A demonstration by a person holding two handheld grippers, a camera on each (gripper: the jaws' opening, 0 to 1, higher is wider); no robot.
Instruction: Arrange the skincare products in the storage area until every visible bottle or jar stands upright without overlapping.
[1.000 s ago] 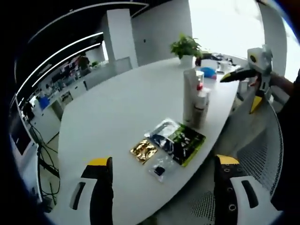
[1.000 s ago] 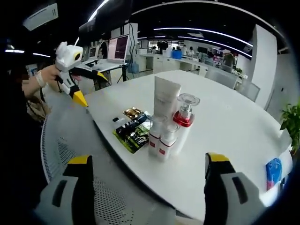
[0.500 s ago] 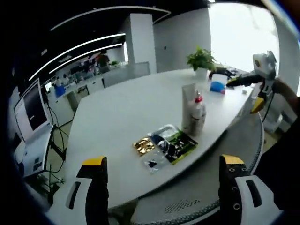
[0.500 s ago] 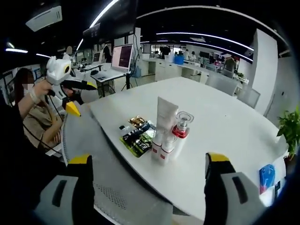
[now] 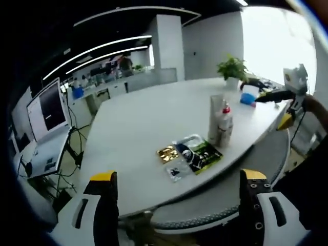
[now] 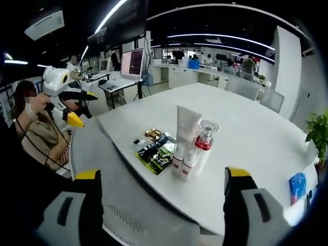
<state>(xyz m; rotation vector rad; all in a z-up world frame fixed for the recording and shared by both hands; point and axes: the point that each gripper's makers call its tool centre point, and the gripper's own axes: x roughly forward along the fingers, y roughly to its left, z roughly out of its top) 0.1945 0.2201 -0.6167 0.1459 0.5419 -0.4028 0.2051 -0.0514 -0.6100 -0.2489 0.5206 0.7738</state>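
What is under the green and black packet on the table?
The green and black packet lies flat on the white table, partly overlapping a clear sachet. A gold sachet lies beside it. Anything hidden beneath cannot be seen.

The left gripper (image 5: 177, 205), black with yellow-tipped jaws and white side housings, has its jaws spread wide with nothing between them. The right gripper (image 6: 161, 205), of the same build, is likewise agape and unladen. In each view the other gripper appears at the side, held aloft in a hand (image 6: 33, 107), its yellow-tipped jaws parted.
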